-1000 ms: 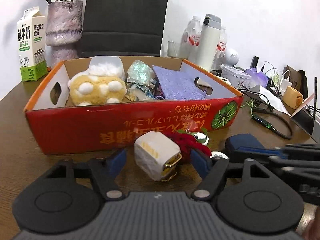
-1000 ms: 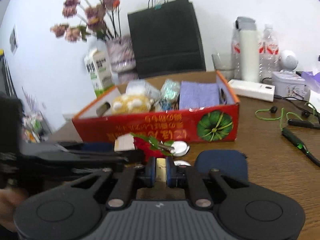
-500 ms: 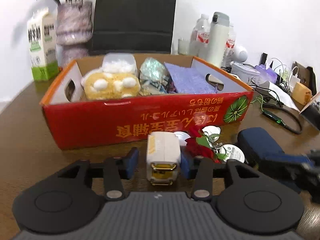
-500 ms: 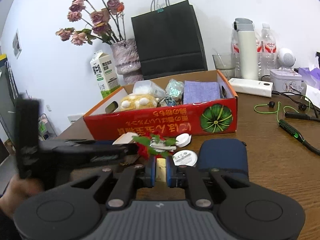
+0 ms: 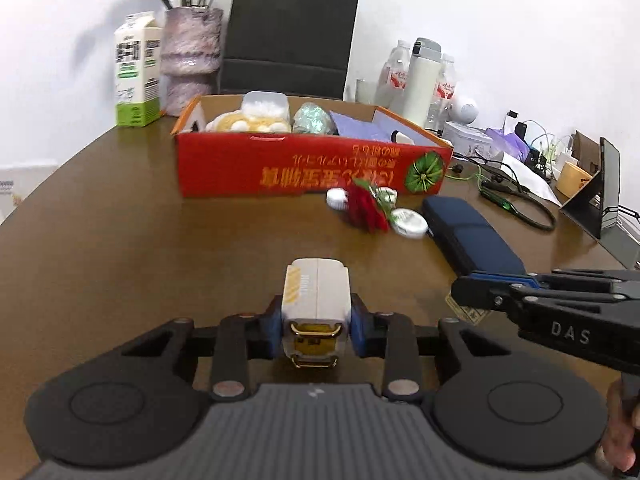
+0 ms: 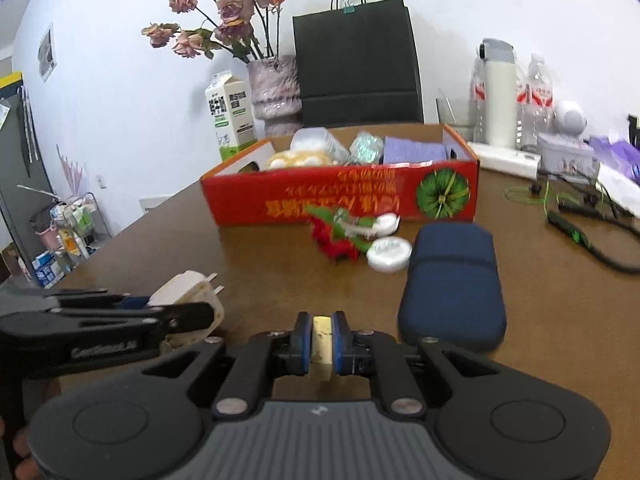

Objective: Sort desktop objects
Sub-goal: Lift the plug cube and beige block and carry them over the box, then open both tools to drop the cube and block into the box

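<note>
My left gripper (image 5: 316, 330) is shut on a white plug adapter (image 5: 316, 296) with gold prongs, held above the brown table, well back from the red cardboard box (image 5: 312, 168). The adapter also shows in the right wrist view (image 6: 188, 296), in the left gripper (image 6: 120, 320). My right gripper (image 6: 321, 340) is shut on a small flat cream-coloured piece (image 6: 321, 338); in the left wrist view its closed fingers (image 5: 492, 290) reach in from the right. A red artificial rose (image 5: 366, 210), two white round lids (image 5: 408, 222) and a navy case (image 5: 470, 236) lie before the box.
The box holds a yellow plush (image 5: 248, 122), a clear tub, a glittery pouch and a purple cloth. Behind it stand a milk carton (image 5: 136, 72), a vase (image 5: 192, 56), a black paper bag and bottles (image 5: 424, 80). Cables and a green earphone (image 6: 572, 232) lie at the right.
Both grippers have pulled back from the box. The left gripper closed on the plug adapter and carried it away from the rose. The right gripper stayed shut on its piece.
</note>
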Action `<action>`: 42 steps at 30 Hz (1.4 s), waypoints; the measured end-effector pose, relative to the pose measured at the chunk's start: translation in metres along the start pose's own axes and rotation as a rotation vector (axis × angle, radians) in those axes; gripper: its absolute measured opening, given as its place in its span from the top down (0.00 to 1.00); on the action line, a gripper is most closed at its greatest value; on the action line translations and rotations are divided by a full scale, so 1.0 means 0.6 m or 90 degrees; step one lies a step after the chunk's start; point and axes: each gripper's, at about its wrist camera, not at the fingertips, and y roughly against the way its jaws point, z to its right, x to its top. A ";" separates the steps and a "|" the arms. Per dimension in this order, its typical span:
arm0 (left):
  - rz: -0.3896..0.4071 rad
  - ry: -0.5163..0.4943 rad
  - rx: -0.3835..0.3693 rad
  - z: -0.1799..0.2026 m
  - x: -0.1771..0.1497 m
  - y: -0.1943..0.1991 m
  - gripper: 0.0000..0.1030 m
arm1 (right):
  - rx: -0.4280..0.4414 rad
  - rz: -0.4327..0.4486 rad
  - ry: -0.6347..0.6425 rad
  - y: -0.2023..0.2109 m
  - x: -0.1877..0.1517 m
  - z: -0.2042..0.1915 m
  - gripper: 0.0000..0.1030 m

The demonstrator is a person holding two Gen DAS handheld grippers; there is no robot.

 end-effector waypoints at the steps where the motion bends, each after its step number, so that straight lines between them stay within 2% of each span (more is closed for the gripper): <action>1: 0.004 -0.002 0.005 0.002 -0.006 0.013 0.69 | 0.002 0.000 0.001 0.011 -0.008 -0.006 0.90; 6: 0.048 -0.012 0.014 0.017 -0.030 0.082 0.69 | -0.002 0.006 0.006 0.056 -0.040 -0.029 0.90; 9: 0.062 -0.026 0.020 0.028 -0.049 0.108 0.69 | -0.007 0.033 -0.006 0.090 -0.063 -0.030 0.90; 15: 0.077 -0.031 0.030 0.049 -0.070 0.122 0.69 | -0.030 0.056 -0.008 0.127 -0.077 -0.030 0.90; 22: 0.097 -0.025 0.027 0.046 -0.044 0.115 0.69 | -0.014 0.075 -0.004 0.118 -0.050 -0.027 0.90; 27: 0.126 -0.001 -0.001 0.024 0.056 0.077 0.69 | 0.001 0.110 0.004 0.092 0.023 -0.011 0.90; 30: 0.128 0.007 -0.014 0.011 0.126 0.047 0.69 | 0.004 0.139 0.019 0.064 0.094 0.003 0.90; 33: 0.126 0.019 -0.014 -0.007 0.196 0.002 0.69 | 0.015 0.136 0.008 0.019 0.173 0.022 0.90; 37: 0.101 0.023 0.036 -0.044 0.270 -0.078 0.69 | 0.058 0.095 -0.030 -0.074 0.269 0.042 0.90; 39: 0.071 0.017 0.070 -0.068 0.295 -0.126 0.68 | 0.079 0.064 -0.043 -0.125 0.306 0.044 0.90; 42: 0.009 0.040 0.083 -0.100 0.316 -0.197 0.68 | 0.099 -0.010 -0.082 -0.224 0.348 0.046 0.90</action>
